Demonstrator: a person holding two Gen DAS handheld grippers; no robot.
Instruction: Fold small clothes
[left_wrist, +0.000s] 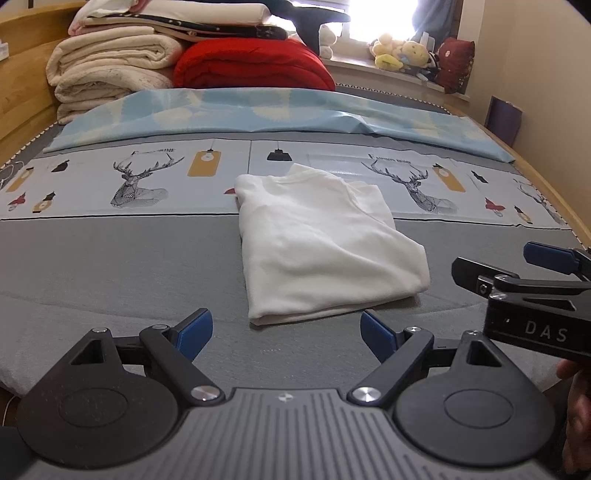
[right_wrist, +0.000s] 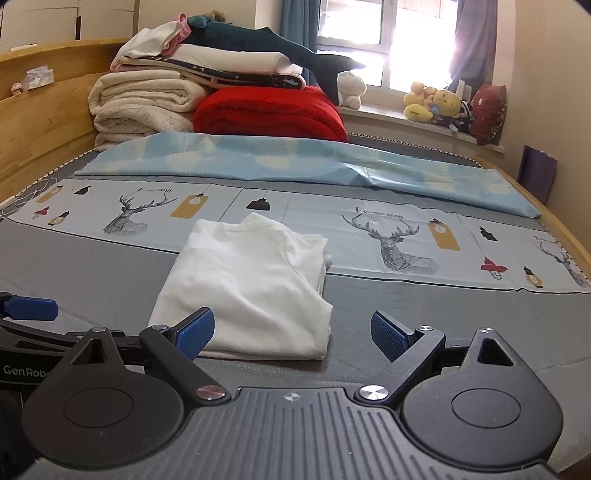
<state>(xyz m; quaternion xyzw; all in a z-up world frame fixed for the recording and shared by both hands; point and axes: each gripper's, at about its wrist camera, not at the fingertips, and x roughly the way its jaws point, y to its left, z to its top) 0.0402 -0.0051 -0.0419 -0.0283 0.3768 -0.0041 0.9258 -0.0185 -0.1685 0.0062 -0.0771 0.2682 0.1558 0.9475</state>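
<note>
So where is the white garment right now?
The folded white garment lies on the grey bed cover just ahead of both open grippers, its far end on the deer-print sheet; in the right wrist view it sits left of centre.

Legible markings: two on gripper housings, one on bedding

White letters "DAS" stood on the black body of the right hand-held gripper (left_wrist: 491, 271); "GenRobo", cut by the frame edge, stood on the left hand-held gripper (right_wrist: 22, 325); a small caption above each deer on the printed sheet (left_wrist: 147, 177) ended in "HOME", the rest too small to read.
</note>
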